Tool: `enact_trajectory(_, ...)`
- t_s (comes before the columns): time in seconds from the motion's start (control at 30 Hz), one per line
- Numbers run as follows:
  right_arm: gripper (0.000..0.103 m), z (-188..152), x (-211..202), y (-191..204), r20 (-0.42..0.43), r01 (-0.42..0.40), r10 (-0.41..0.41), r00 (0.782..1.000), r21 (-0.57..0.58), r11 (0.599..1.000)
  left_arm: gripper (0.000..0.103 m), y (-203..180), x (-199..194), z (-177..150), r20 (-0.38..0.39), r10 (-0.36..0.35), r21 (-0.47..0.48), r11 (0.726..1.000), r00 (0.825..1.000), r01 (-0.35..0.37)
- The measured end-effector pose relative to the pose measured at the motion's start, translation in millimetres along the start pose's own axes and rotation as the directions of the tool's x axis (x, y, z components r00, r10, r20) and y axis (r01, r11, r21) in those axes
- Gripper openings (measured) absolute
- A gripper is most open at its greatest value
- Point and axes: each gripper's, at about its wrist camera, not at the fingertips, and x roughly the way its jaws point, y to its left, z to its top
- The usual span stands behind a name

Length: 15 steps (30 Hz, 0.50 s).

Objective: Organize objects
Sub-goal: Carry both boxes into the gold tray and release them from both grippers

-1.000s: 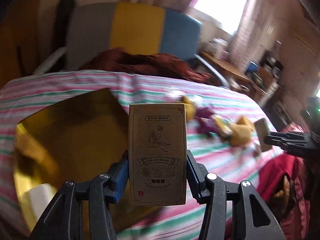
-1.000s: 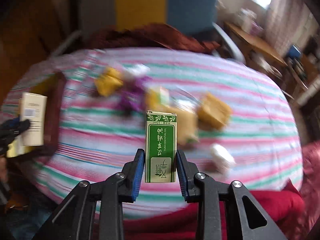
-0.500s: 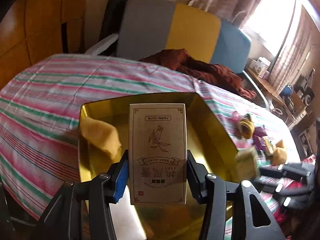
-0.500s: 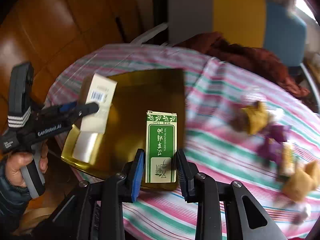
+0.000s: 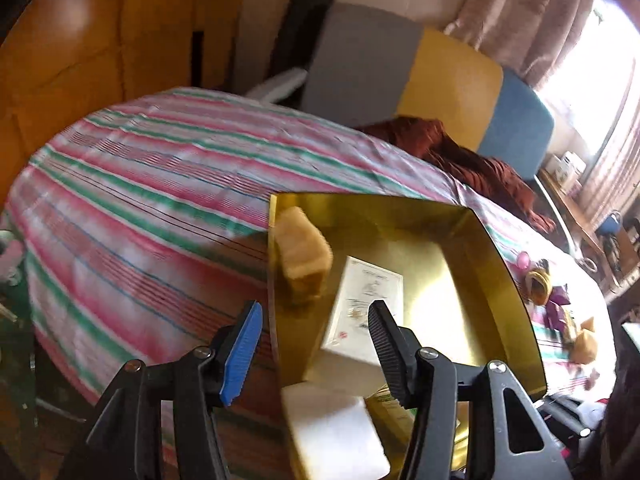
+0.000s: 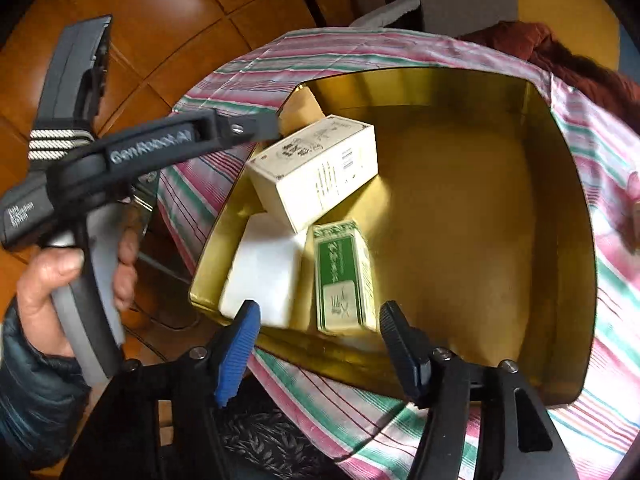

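While both grippers hang over the gold tray [image 6: 560, 240], the left gripper [image 5: 316, 344] and right gripper [image 6: 320, 336] have just been opening; their jaws stand apart, clamping nothing. Just ahead of the right jaws lies the green box [image 6: 344, 276], long axis running away from them. Beyond it, the larger cream box [image 6: 316, 172], printed with dark figures, rests tilted on a white block [image 6: 264, 268].

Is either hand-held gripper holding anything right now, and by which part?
Neither. Both have just opened: the cream cardboard box and green cardboard box lie loose in the gold metal tin.
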Motion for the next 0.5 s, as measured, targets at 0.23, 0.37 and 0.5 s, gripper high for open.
enact_trajectory(0.23, 0.103, -15, -25, 17, 0.207, 0.245, -0.226, 0.952, -0.069, 0.967, 0.056, -16, -28, -26, 0.107, 0.120, 0.051, 0.991, 0.987, -0.126)
enact_trajectory(0.37, 0.103, -22, -36, 23, 0.306, 0.383, -0.346, 0.887, -0.069, 0.921, 0.056, -17, -25, -38, 0.054, 0.078, 0.017, 0.997, 0.995, -0.079)
enact_trajectory(0.5, 0.103, -16, -45, 19, 0.335, 0.438, -0.400, 0.853, -0.042, 0.898, 0.056, -23, -26, -47, 0.044, 0.096, 0.043, 0.994, 0.994, -0.098)
